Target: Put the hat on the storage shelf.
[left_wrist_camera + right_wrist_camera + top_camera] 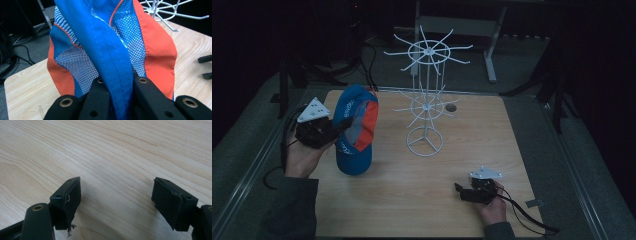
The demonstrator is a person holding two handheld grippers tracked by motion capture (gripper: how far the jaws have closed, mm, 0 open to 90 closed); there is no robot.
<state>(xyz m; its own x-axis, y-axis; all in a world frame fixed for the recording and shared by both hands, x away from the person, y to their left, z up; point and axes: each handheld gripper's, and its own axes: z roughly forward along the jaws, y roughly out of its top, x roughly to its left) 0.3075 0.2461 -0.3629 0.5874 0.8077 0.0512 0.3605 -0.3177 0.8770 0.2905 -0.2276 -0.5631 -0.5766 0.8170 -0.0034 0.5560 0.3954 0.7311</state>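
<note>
A blue and orange cap (354, 127) with mesh panels hangs above the table's left side, held by my left gripper (343, 126), which is shut on a fold of its blue fabric. In the left gripper view the cap (112, 42) fills the middle, pinched between the black jaws of the left gripper (119, 87). A white wire rack (427, 95) with spoke hooks stands at the table's centre, right of the cap. My right gripper (458, 189) rests low near the front right of the table, open; in its own view the right gripper (116, 195) has nothing but bare wood between its jaws.
The wooden table (422, 200) has open room between the rack and the right gripper. A small dark round hole (451, 107) sits behind the rack. Cables and stand legs lie on the floor beyond the table's far edge.
</note>
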